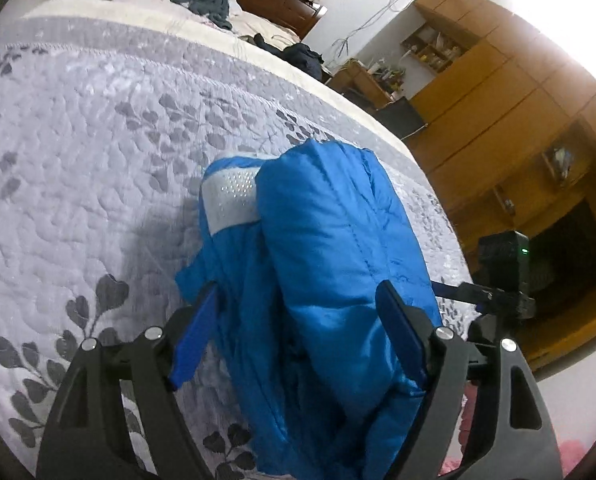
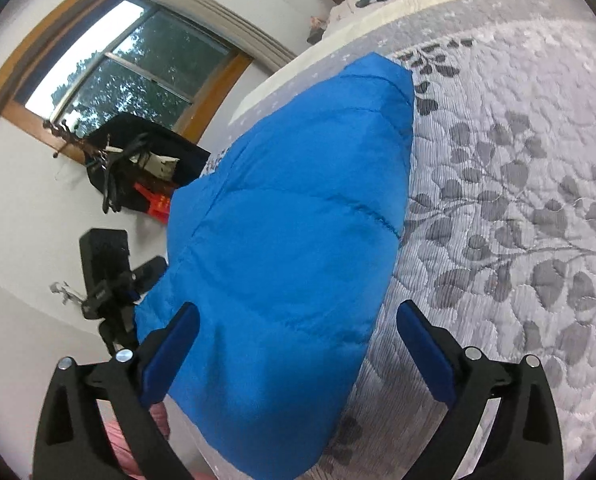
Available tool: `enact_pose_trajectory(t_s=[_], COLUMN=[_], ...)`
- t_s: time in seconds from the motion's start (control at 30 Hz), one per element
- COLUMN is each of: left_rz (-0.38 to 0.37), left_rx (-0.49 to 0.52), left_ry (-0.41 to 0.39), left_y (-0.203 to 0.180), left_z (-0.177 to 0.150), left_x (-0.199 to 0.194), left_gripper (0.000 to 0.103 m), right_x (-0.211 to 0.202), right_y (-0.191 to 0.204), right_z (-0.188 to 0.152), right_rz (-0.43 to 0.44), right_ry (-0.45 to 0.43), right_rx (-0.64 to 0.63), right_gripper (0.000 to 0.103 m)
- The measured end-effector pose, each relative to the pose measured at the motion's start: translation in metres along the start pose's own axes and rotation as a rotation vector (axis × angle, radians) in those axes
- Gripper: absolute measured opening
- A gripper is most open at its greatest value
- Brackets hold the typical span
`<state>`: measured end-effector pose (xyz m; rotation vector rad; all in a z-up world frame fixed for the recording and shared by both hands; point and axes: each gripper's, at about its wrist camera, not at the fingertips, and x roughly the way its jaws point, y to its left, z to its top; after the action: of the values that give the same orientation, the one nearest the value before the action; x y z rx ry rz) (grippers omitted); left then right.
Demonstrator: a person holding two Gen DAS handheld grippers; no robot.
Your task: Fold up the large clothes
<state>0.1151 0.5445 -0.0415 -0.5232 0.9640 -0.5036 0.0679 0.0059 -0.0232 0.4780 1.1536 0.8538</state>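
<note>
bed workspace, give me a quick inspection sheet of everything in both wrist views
surface: quilt with grey leaf print covers the bed, lying flat
job's things: blue jacket folded into a bundle near the bed edge; white mesh lining shows at one side
clutter: dark clothes heaped at the far end of the bed
grippers: left gripper open, jaws either side of the jacket; right gripper open, over the jacket's near end
cables: wires hang on the far wall
surroundings: wooden cabinets, window, black bag below the window
</note>
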Motion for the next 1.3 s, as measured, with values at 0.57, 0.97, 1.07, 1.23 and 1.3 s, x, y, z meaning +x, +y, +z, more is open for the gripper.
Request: enact_pose_trajectory(t_s=[0.57,0.97,1.07,1.23,1.3], left_rz=[-0.270,-0.354,-0.375,-0.406,-0.422], left_rx=[-0.128,-0.120,-0.130,-0.147,-0.143], left_ry=[0.092,0.069,0.071,0.051,0.048], left_y=[0.040,0.027,0.025,0.020,0.011], left_z=[-0.012,-0.018,-0.018,-0.021,-0.021], left_x=[0.052,0.070,0.074,0.073,0.074], left_gripper=[0.101,0.096,0.092,0.080,0.077], right_x=[0.057,0.062,0.056,0.044,0.035], right_y=[-0.017,0.010,0.014,0.013,0.015], right_z=[0.005,0.003,0.003,0.006,0.007], right_rz=[0.137,0.097,0.105,0.118,0.114], right_ry=[0.097,0.077,0.068,0.051,0.040], right_rx=[0.088,-0.013,-0.020,-0.038,-0.049], right_gripper=[0.100,0.084,0.073,0.065,0.064])
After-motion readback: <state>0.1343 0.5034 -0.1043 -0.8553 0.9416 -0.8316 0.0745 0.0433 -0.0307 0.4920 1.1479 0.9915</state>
